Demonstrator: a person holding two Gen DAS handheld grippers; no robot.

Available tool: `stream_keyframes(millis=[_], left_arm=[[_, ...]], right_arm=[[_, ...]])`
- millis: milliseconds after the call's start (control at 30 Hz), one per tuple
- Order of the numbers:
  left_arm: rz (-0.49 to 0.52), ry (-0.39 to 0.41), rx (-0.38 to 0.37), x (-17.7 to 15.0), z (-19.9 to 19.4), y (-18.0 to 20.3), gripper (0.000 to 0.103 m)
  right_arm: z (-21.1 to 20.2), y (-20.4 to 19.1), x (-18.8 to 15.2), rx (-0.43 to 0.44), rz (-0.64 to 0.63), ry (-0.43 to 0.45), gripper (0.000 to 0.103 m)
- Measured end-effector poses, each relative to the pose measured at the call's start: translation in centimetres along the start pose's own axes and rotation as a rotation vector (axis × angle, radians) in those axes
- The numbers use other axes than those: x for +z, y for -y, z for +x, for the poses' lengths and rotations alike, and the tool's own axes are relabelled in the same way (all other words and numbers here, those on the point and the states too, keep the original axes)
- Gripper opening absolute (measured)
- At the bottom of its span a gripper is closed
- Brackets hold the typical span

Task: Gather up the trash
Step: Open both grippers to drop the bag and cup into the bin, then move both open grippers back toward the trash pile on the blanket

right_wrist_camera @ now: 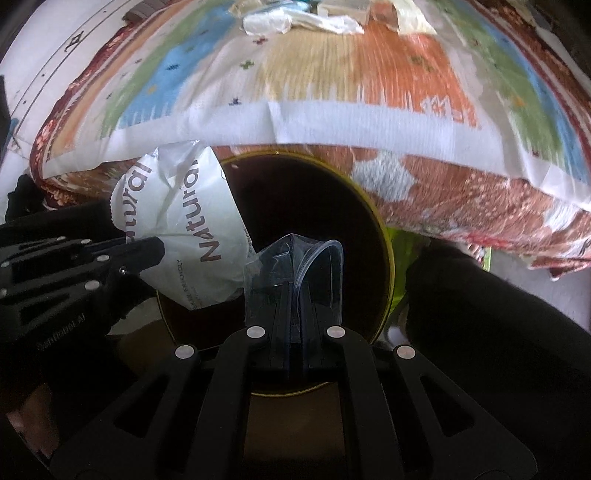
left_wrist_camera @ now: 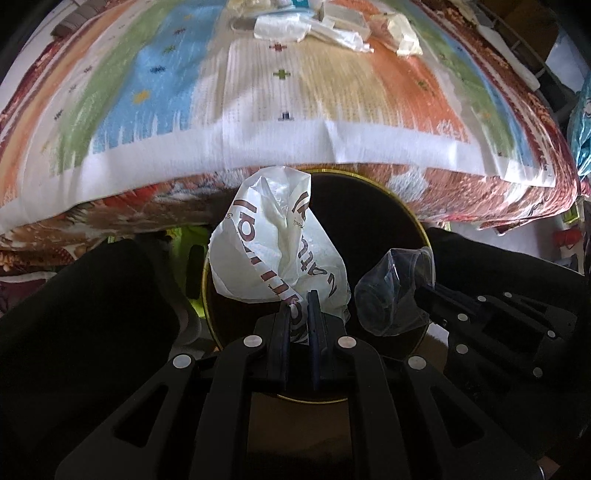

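A round dark bin with a gold rim (left_wrist_camera: 413,218) (right_wrist_camera: 384,236) stands on the floor below the bed's edge. My left gripper (left_wrist_camera: 298,301) is shut on a white plastic bag (left_wrist_camera: 269,240) printed with brown letters, held over the bin's mouth. That bag (right_wrist_camera: 184,210) and the left gripper (right_wrist_camera: 157,245) also show at the left of the right wrist view. My right gripper (right_wrist_camera: 293,291) is shut on a crumpled clear plastic wrapper (right_wrist_camera: 295,258), also above the bin opening. From the left wrist view the wrapper (left_wrist_camera: 391,291) hangs at the right gripper (left_wrist_camera: 424,295).
A bed with a striped multicolour cover (left_wrist_camera: 258,92) (right_wrist_camera: 332,74) fills the upper half. More white bags and packets (left_wrist_camera: 317,26) (right_wrist_camera: 295,18) lie at its far side. Dark-clothed legs (left_wrist_camera: 85,314) (right_wrist_camera: 491,314) flank the bin. A blue bag (left_wrist_camera: 581,129) sits at the far right.
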State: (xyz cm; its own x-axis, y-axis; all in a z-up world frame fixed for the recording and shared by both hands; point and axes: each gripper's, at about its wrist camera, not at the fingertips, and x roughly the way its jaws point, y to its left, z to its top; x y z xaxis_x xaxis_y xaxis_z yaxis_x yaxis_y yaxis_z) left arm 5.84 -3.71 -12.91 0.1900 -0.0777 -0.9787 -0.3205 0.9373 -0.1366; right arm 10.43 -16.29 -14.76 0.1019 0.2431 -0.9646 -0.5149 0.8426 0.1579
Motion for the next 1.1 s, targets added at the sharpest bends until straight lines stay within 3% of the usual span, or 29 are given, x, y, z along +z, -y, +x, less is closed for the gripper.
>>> stream_keyframes(millis=[67, 200, 433, 567, 767, 933, 1100], left_arm=[[-0.015, -0.015, 0.0, 0.1, 0.3, -0.2, 0.01], [-0.043, 0.002, -0.021, 0.5, -0.1, -0.6, 0.033], [-0.104, 0.038, -0.024, 0.8, -0.9, -1.6, 0.035], [-0.163, 0.08, -0.052, 1.4, -2.0, -2.7, 0.038], [-0.184, 0.145, -0.073, 2.0, -3.6, -3.2, 0.051], [-0.232, 0.194, -0.139, 2.4, -4.8, -4.1, 0.065], [-0.22, 0.3, -0.137, 3.4, -7.0, -4.2, 0.077]], right_arm=[[0.5, 0.3, 0.1, -0.001, 0.022, -0.018, 0.004], [0.7, 0.6, 0.3, 0.024, 0.044, -0.018, 0.021], [-0.3, 0.6, 0.5, 0.037, 0.061, 0.034, 0.038], [-1.2, 0.7, 1.1, 0.025, 0.054, 0.078, 0.042], [-2.9, 0.2, 1.6, 0.049, 0.023, 0.136, 0.05], [-4.5, 0.2, 2.1, 0.069, 0.008, 0.187, 0.056], [-6.1, 0.4, 3.2, 0.074, -0.014, 0.235, 0.062]])
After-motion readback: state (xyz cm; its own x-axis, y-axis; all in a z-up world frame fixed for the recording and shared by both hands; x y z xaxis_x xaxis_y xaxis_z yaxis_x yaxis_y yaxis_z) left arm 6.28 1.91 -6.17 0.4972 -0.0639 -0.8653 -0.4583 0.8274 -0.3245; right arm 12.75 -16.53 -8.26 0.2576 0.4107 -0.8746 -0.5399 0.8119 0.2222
